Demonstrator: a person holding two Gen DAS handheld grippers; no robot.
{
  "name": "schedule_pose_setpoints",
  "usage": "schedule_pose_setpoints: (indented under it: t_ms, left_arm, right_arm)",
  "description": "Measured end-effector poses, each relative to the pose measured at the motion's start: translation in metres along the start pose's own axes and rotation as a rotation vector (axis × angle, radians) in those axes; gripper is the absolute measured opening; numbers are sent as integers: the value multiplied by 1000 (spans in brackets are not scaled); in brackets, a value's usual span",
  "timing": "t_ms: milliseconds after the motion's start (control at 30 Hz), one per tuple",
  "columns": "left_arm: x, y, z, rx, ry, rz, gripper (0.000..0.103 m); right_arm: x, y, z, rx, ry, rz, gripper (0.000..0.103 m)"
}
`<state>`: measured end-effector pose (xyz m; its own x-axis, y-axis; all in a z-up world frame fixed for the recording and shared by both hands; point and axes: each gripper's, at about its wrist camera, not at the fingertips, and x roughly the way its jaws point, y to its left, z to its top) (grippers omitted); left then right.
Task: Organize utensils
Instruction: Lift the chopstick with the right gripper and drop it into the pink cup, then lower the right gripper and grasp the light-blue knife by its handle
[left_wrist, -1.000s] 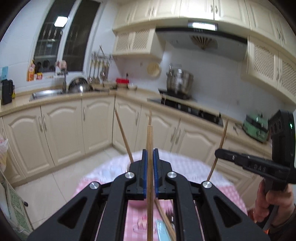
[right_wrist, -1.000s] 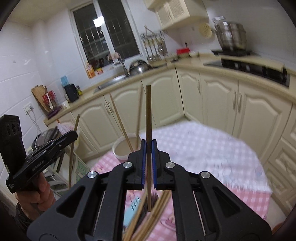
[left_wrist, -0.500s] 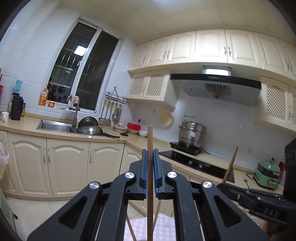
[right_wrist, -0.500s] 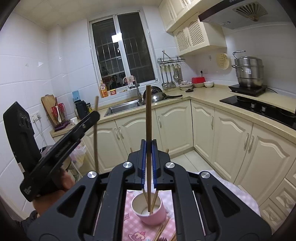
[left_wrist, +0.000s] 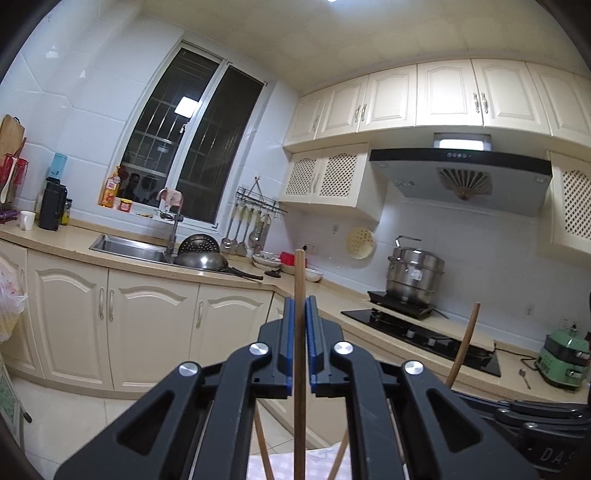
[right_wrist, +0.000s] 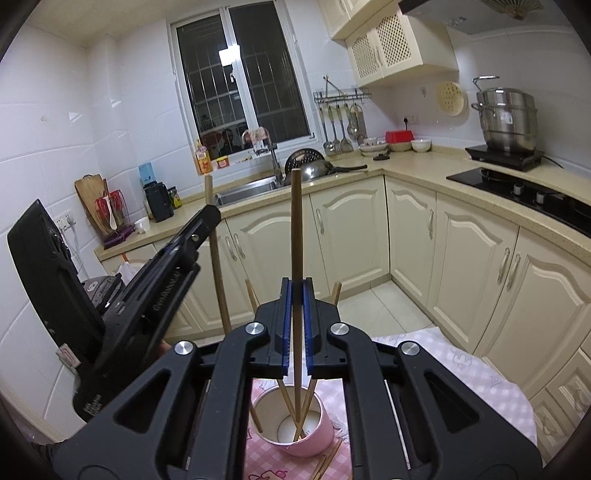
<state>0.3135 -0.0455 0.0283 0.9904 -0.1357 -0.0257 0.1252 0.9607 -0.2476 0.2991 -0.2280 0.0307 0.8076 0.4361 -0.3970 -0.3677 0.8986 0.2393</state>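
Two grippers are in play, each pinching one wooden chopstick upright. The right gripper (right_wrist: 296, 295) has its blue pads pressed together on a chopstick (right_wrist: 295, 221), whose lower end hangs over the mouth of a pink cup (right_wrist: 295, 424) directly below. The cup stands on a table with a pink checked cloth (right_wrist: 461, 369). Inside the cup lean about four chopsticks (right_wrist: 284, 398), their tips resting against the white inner wall and floor. More chopsticks, at least two, lie flat on the cloth just beside the cup's right base (right_wrist: 327, 461).

To the left in the right wrist view, the left gripper (right_wrist: 207, 218) appears side on, clamped on a second chopstick (right_wrist: 218, 277) that stands beside the first, the two apart. In its own view the left gripper (left_wrist: 300, 317) shows both pads closed on that chopstick (left_wrist: 300, 280), with the right gripper's chopstick (left_wrist: 463, 343) tilted at the right.

Farther off runs an L-shaped counter (right_wrist: 417, 166) over cream cabinets. One sink (right_wrist: 247, 188) sits under a window, with a colander and a pan (right_wrist: 314, 166) beside it. A rail holds roughly five hanging ladles and turners (right_wrist: 340, 125). Several bowls (right_wrist: 421, 144) stand in the corner, and one steel steamer pot (right_wrist: 506, 118) sits on a burner.
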Motion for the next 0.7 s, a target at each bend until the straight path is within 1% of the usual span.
schedule_pose_setpoints:
  t_ms: [167, 233, 267, 300, 333, 367, 400, 467, 500, 533, 600, 700]
  left_arm:
    - [7, 1, -19, 28, 25, 2, 6]
    - [6, 2, -24, 45, 37, -6, 9]
    - [5, 2, -26, 54, 48, -11, 25]
    - [3, 3, -27, 58, 56, -19, 48]
    - [-2, 5, -27, 51, 54, -24, 57]
    - [-7, 9, -27, 39, 53, -23, 71]
    - [-10, 11, -26, 35, 58, -28, 81]
    - [-18, 14, -23, 52, 84, -26, 88]
    - [-22, 14, -22, 58, 95, -29, 92]
    - [-27, 14, -21, 65, 109, -31, 93]
    - [-35, 13, -19, 80, 133, -28, 95]
    - [-47, 12, -15, 98, 177, -23, 96]
  right_arm:
    - [14, -5, -10, 15, 48, 8, 6]
    - [18, -8, -14, 29, 76, 16, 8]
    - [19, -11, -16, 42, 91, 21, 12]
    - [20, -15, -18, 60, 98, 23, 35]
    - [18, -18, -18, 73, 95, 17, 70]
    - [11, -23, -20, 96, 67, -12, 75]
    - [5, -28, -20, 112, 44, -20, 76]
    - [-4, -36, -21, 145, 34, -20, 82]
    - [-9, -41, -21, 161, 26, -30, 90]
    - [-13, -44, -22, 172, 17, -41, 93]
    - [-25, -51, -23, 190, -1, -60, 93]
    - [-35, -58, -27, 204, 1, -75, 93]
